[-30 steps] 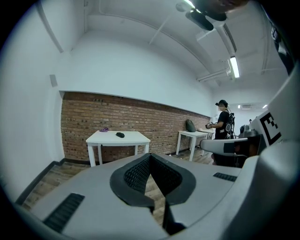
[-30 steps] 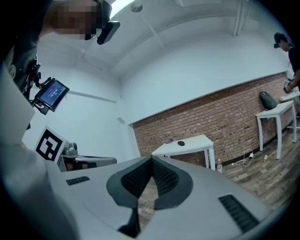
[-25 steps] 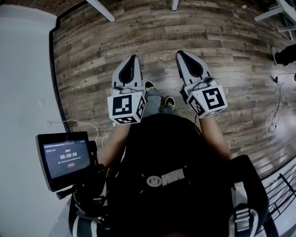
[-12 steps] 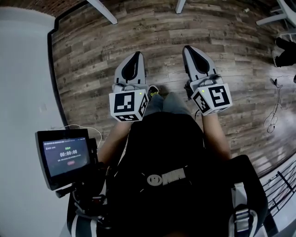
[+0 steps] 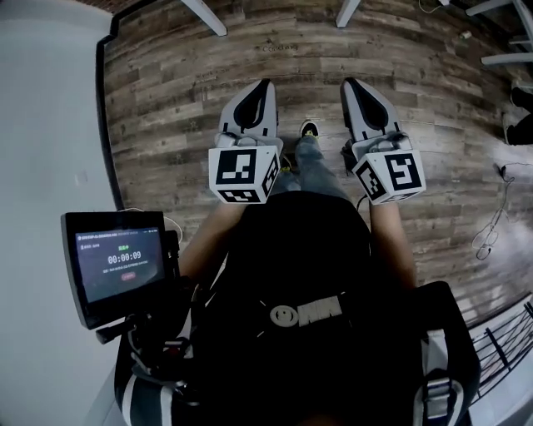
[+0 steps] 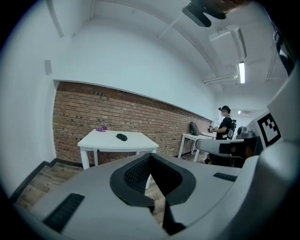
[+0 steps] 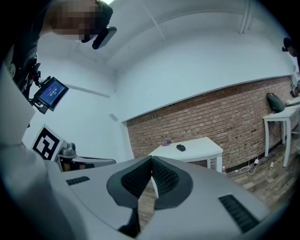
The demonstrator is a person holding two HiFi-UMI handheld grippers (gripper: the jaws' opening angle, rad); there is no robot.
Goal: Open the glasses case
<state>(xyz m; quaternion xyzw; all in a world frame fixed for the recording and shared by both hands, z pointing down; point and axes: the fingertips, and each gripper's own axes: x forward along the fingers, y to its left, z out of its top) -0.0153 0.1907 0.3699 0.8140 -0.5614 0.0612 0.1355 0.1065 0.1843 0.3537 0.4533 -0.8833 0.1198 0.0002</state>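
Head view: left gripper (image 5: 264, 85) and right gripper (image 5: 351, 84) are held side by side out in front of the person's torso, apart from each other, both pointing forward over a wood plank floor (image 5: 166, 108). Each marker cube faces the camera. One shoe (image 5: 309, 129) shows between the two grippers. A small screen (image 5: 117, 266) sits on a mount at lower left, next to a pale wall (image 5: 42, 125). White table legs (image 5: 204, 15) poke in at the top edge and loose cables (image 5: 491, 225) lie on the floor at right. No glasses case in this view. Left gripper view: jaws fully together, ribbed pads touching, nothing between them. Well ahead stands a white table (image 6: 131, 143) against a brick wall (image 6: 84, 110). The glasses case (image 6: 122, 137) is a small dark lump on the tabletop, too small for detail, with a purple item (image 6: 101, 129) near it toward the wall. Further right is a second table (image 6: 194, 137) with a dark bag (image 6: 194, 128) on it and another person (image 6: 226, 124) standing beside it. A ceiling light (image 6: 241, 72) is lit. Right gripper view: jaws closed pad to pad, also empty. Same white table straight ahead, case and purple item on top, far from the jaw tips. The screen and the left gripper's marker cube show at left; the second table and bag sit at the right edge.
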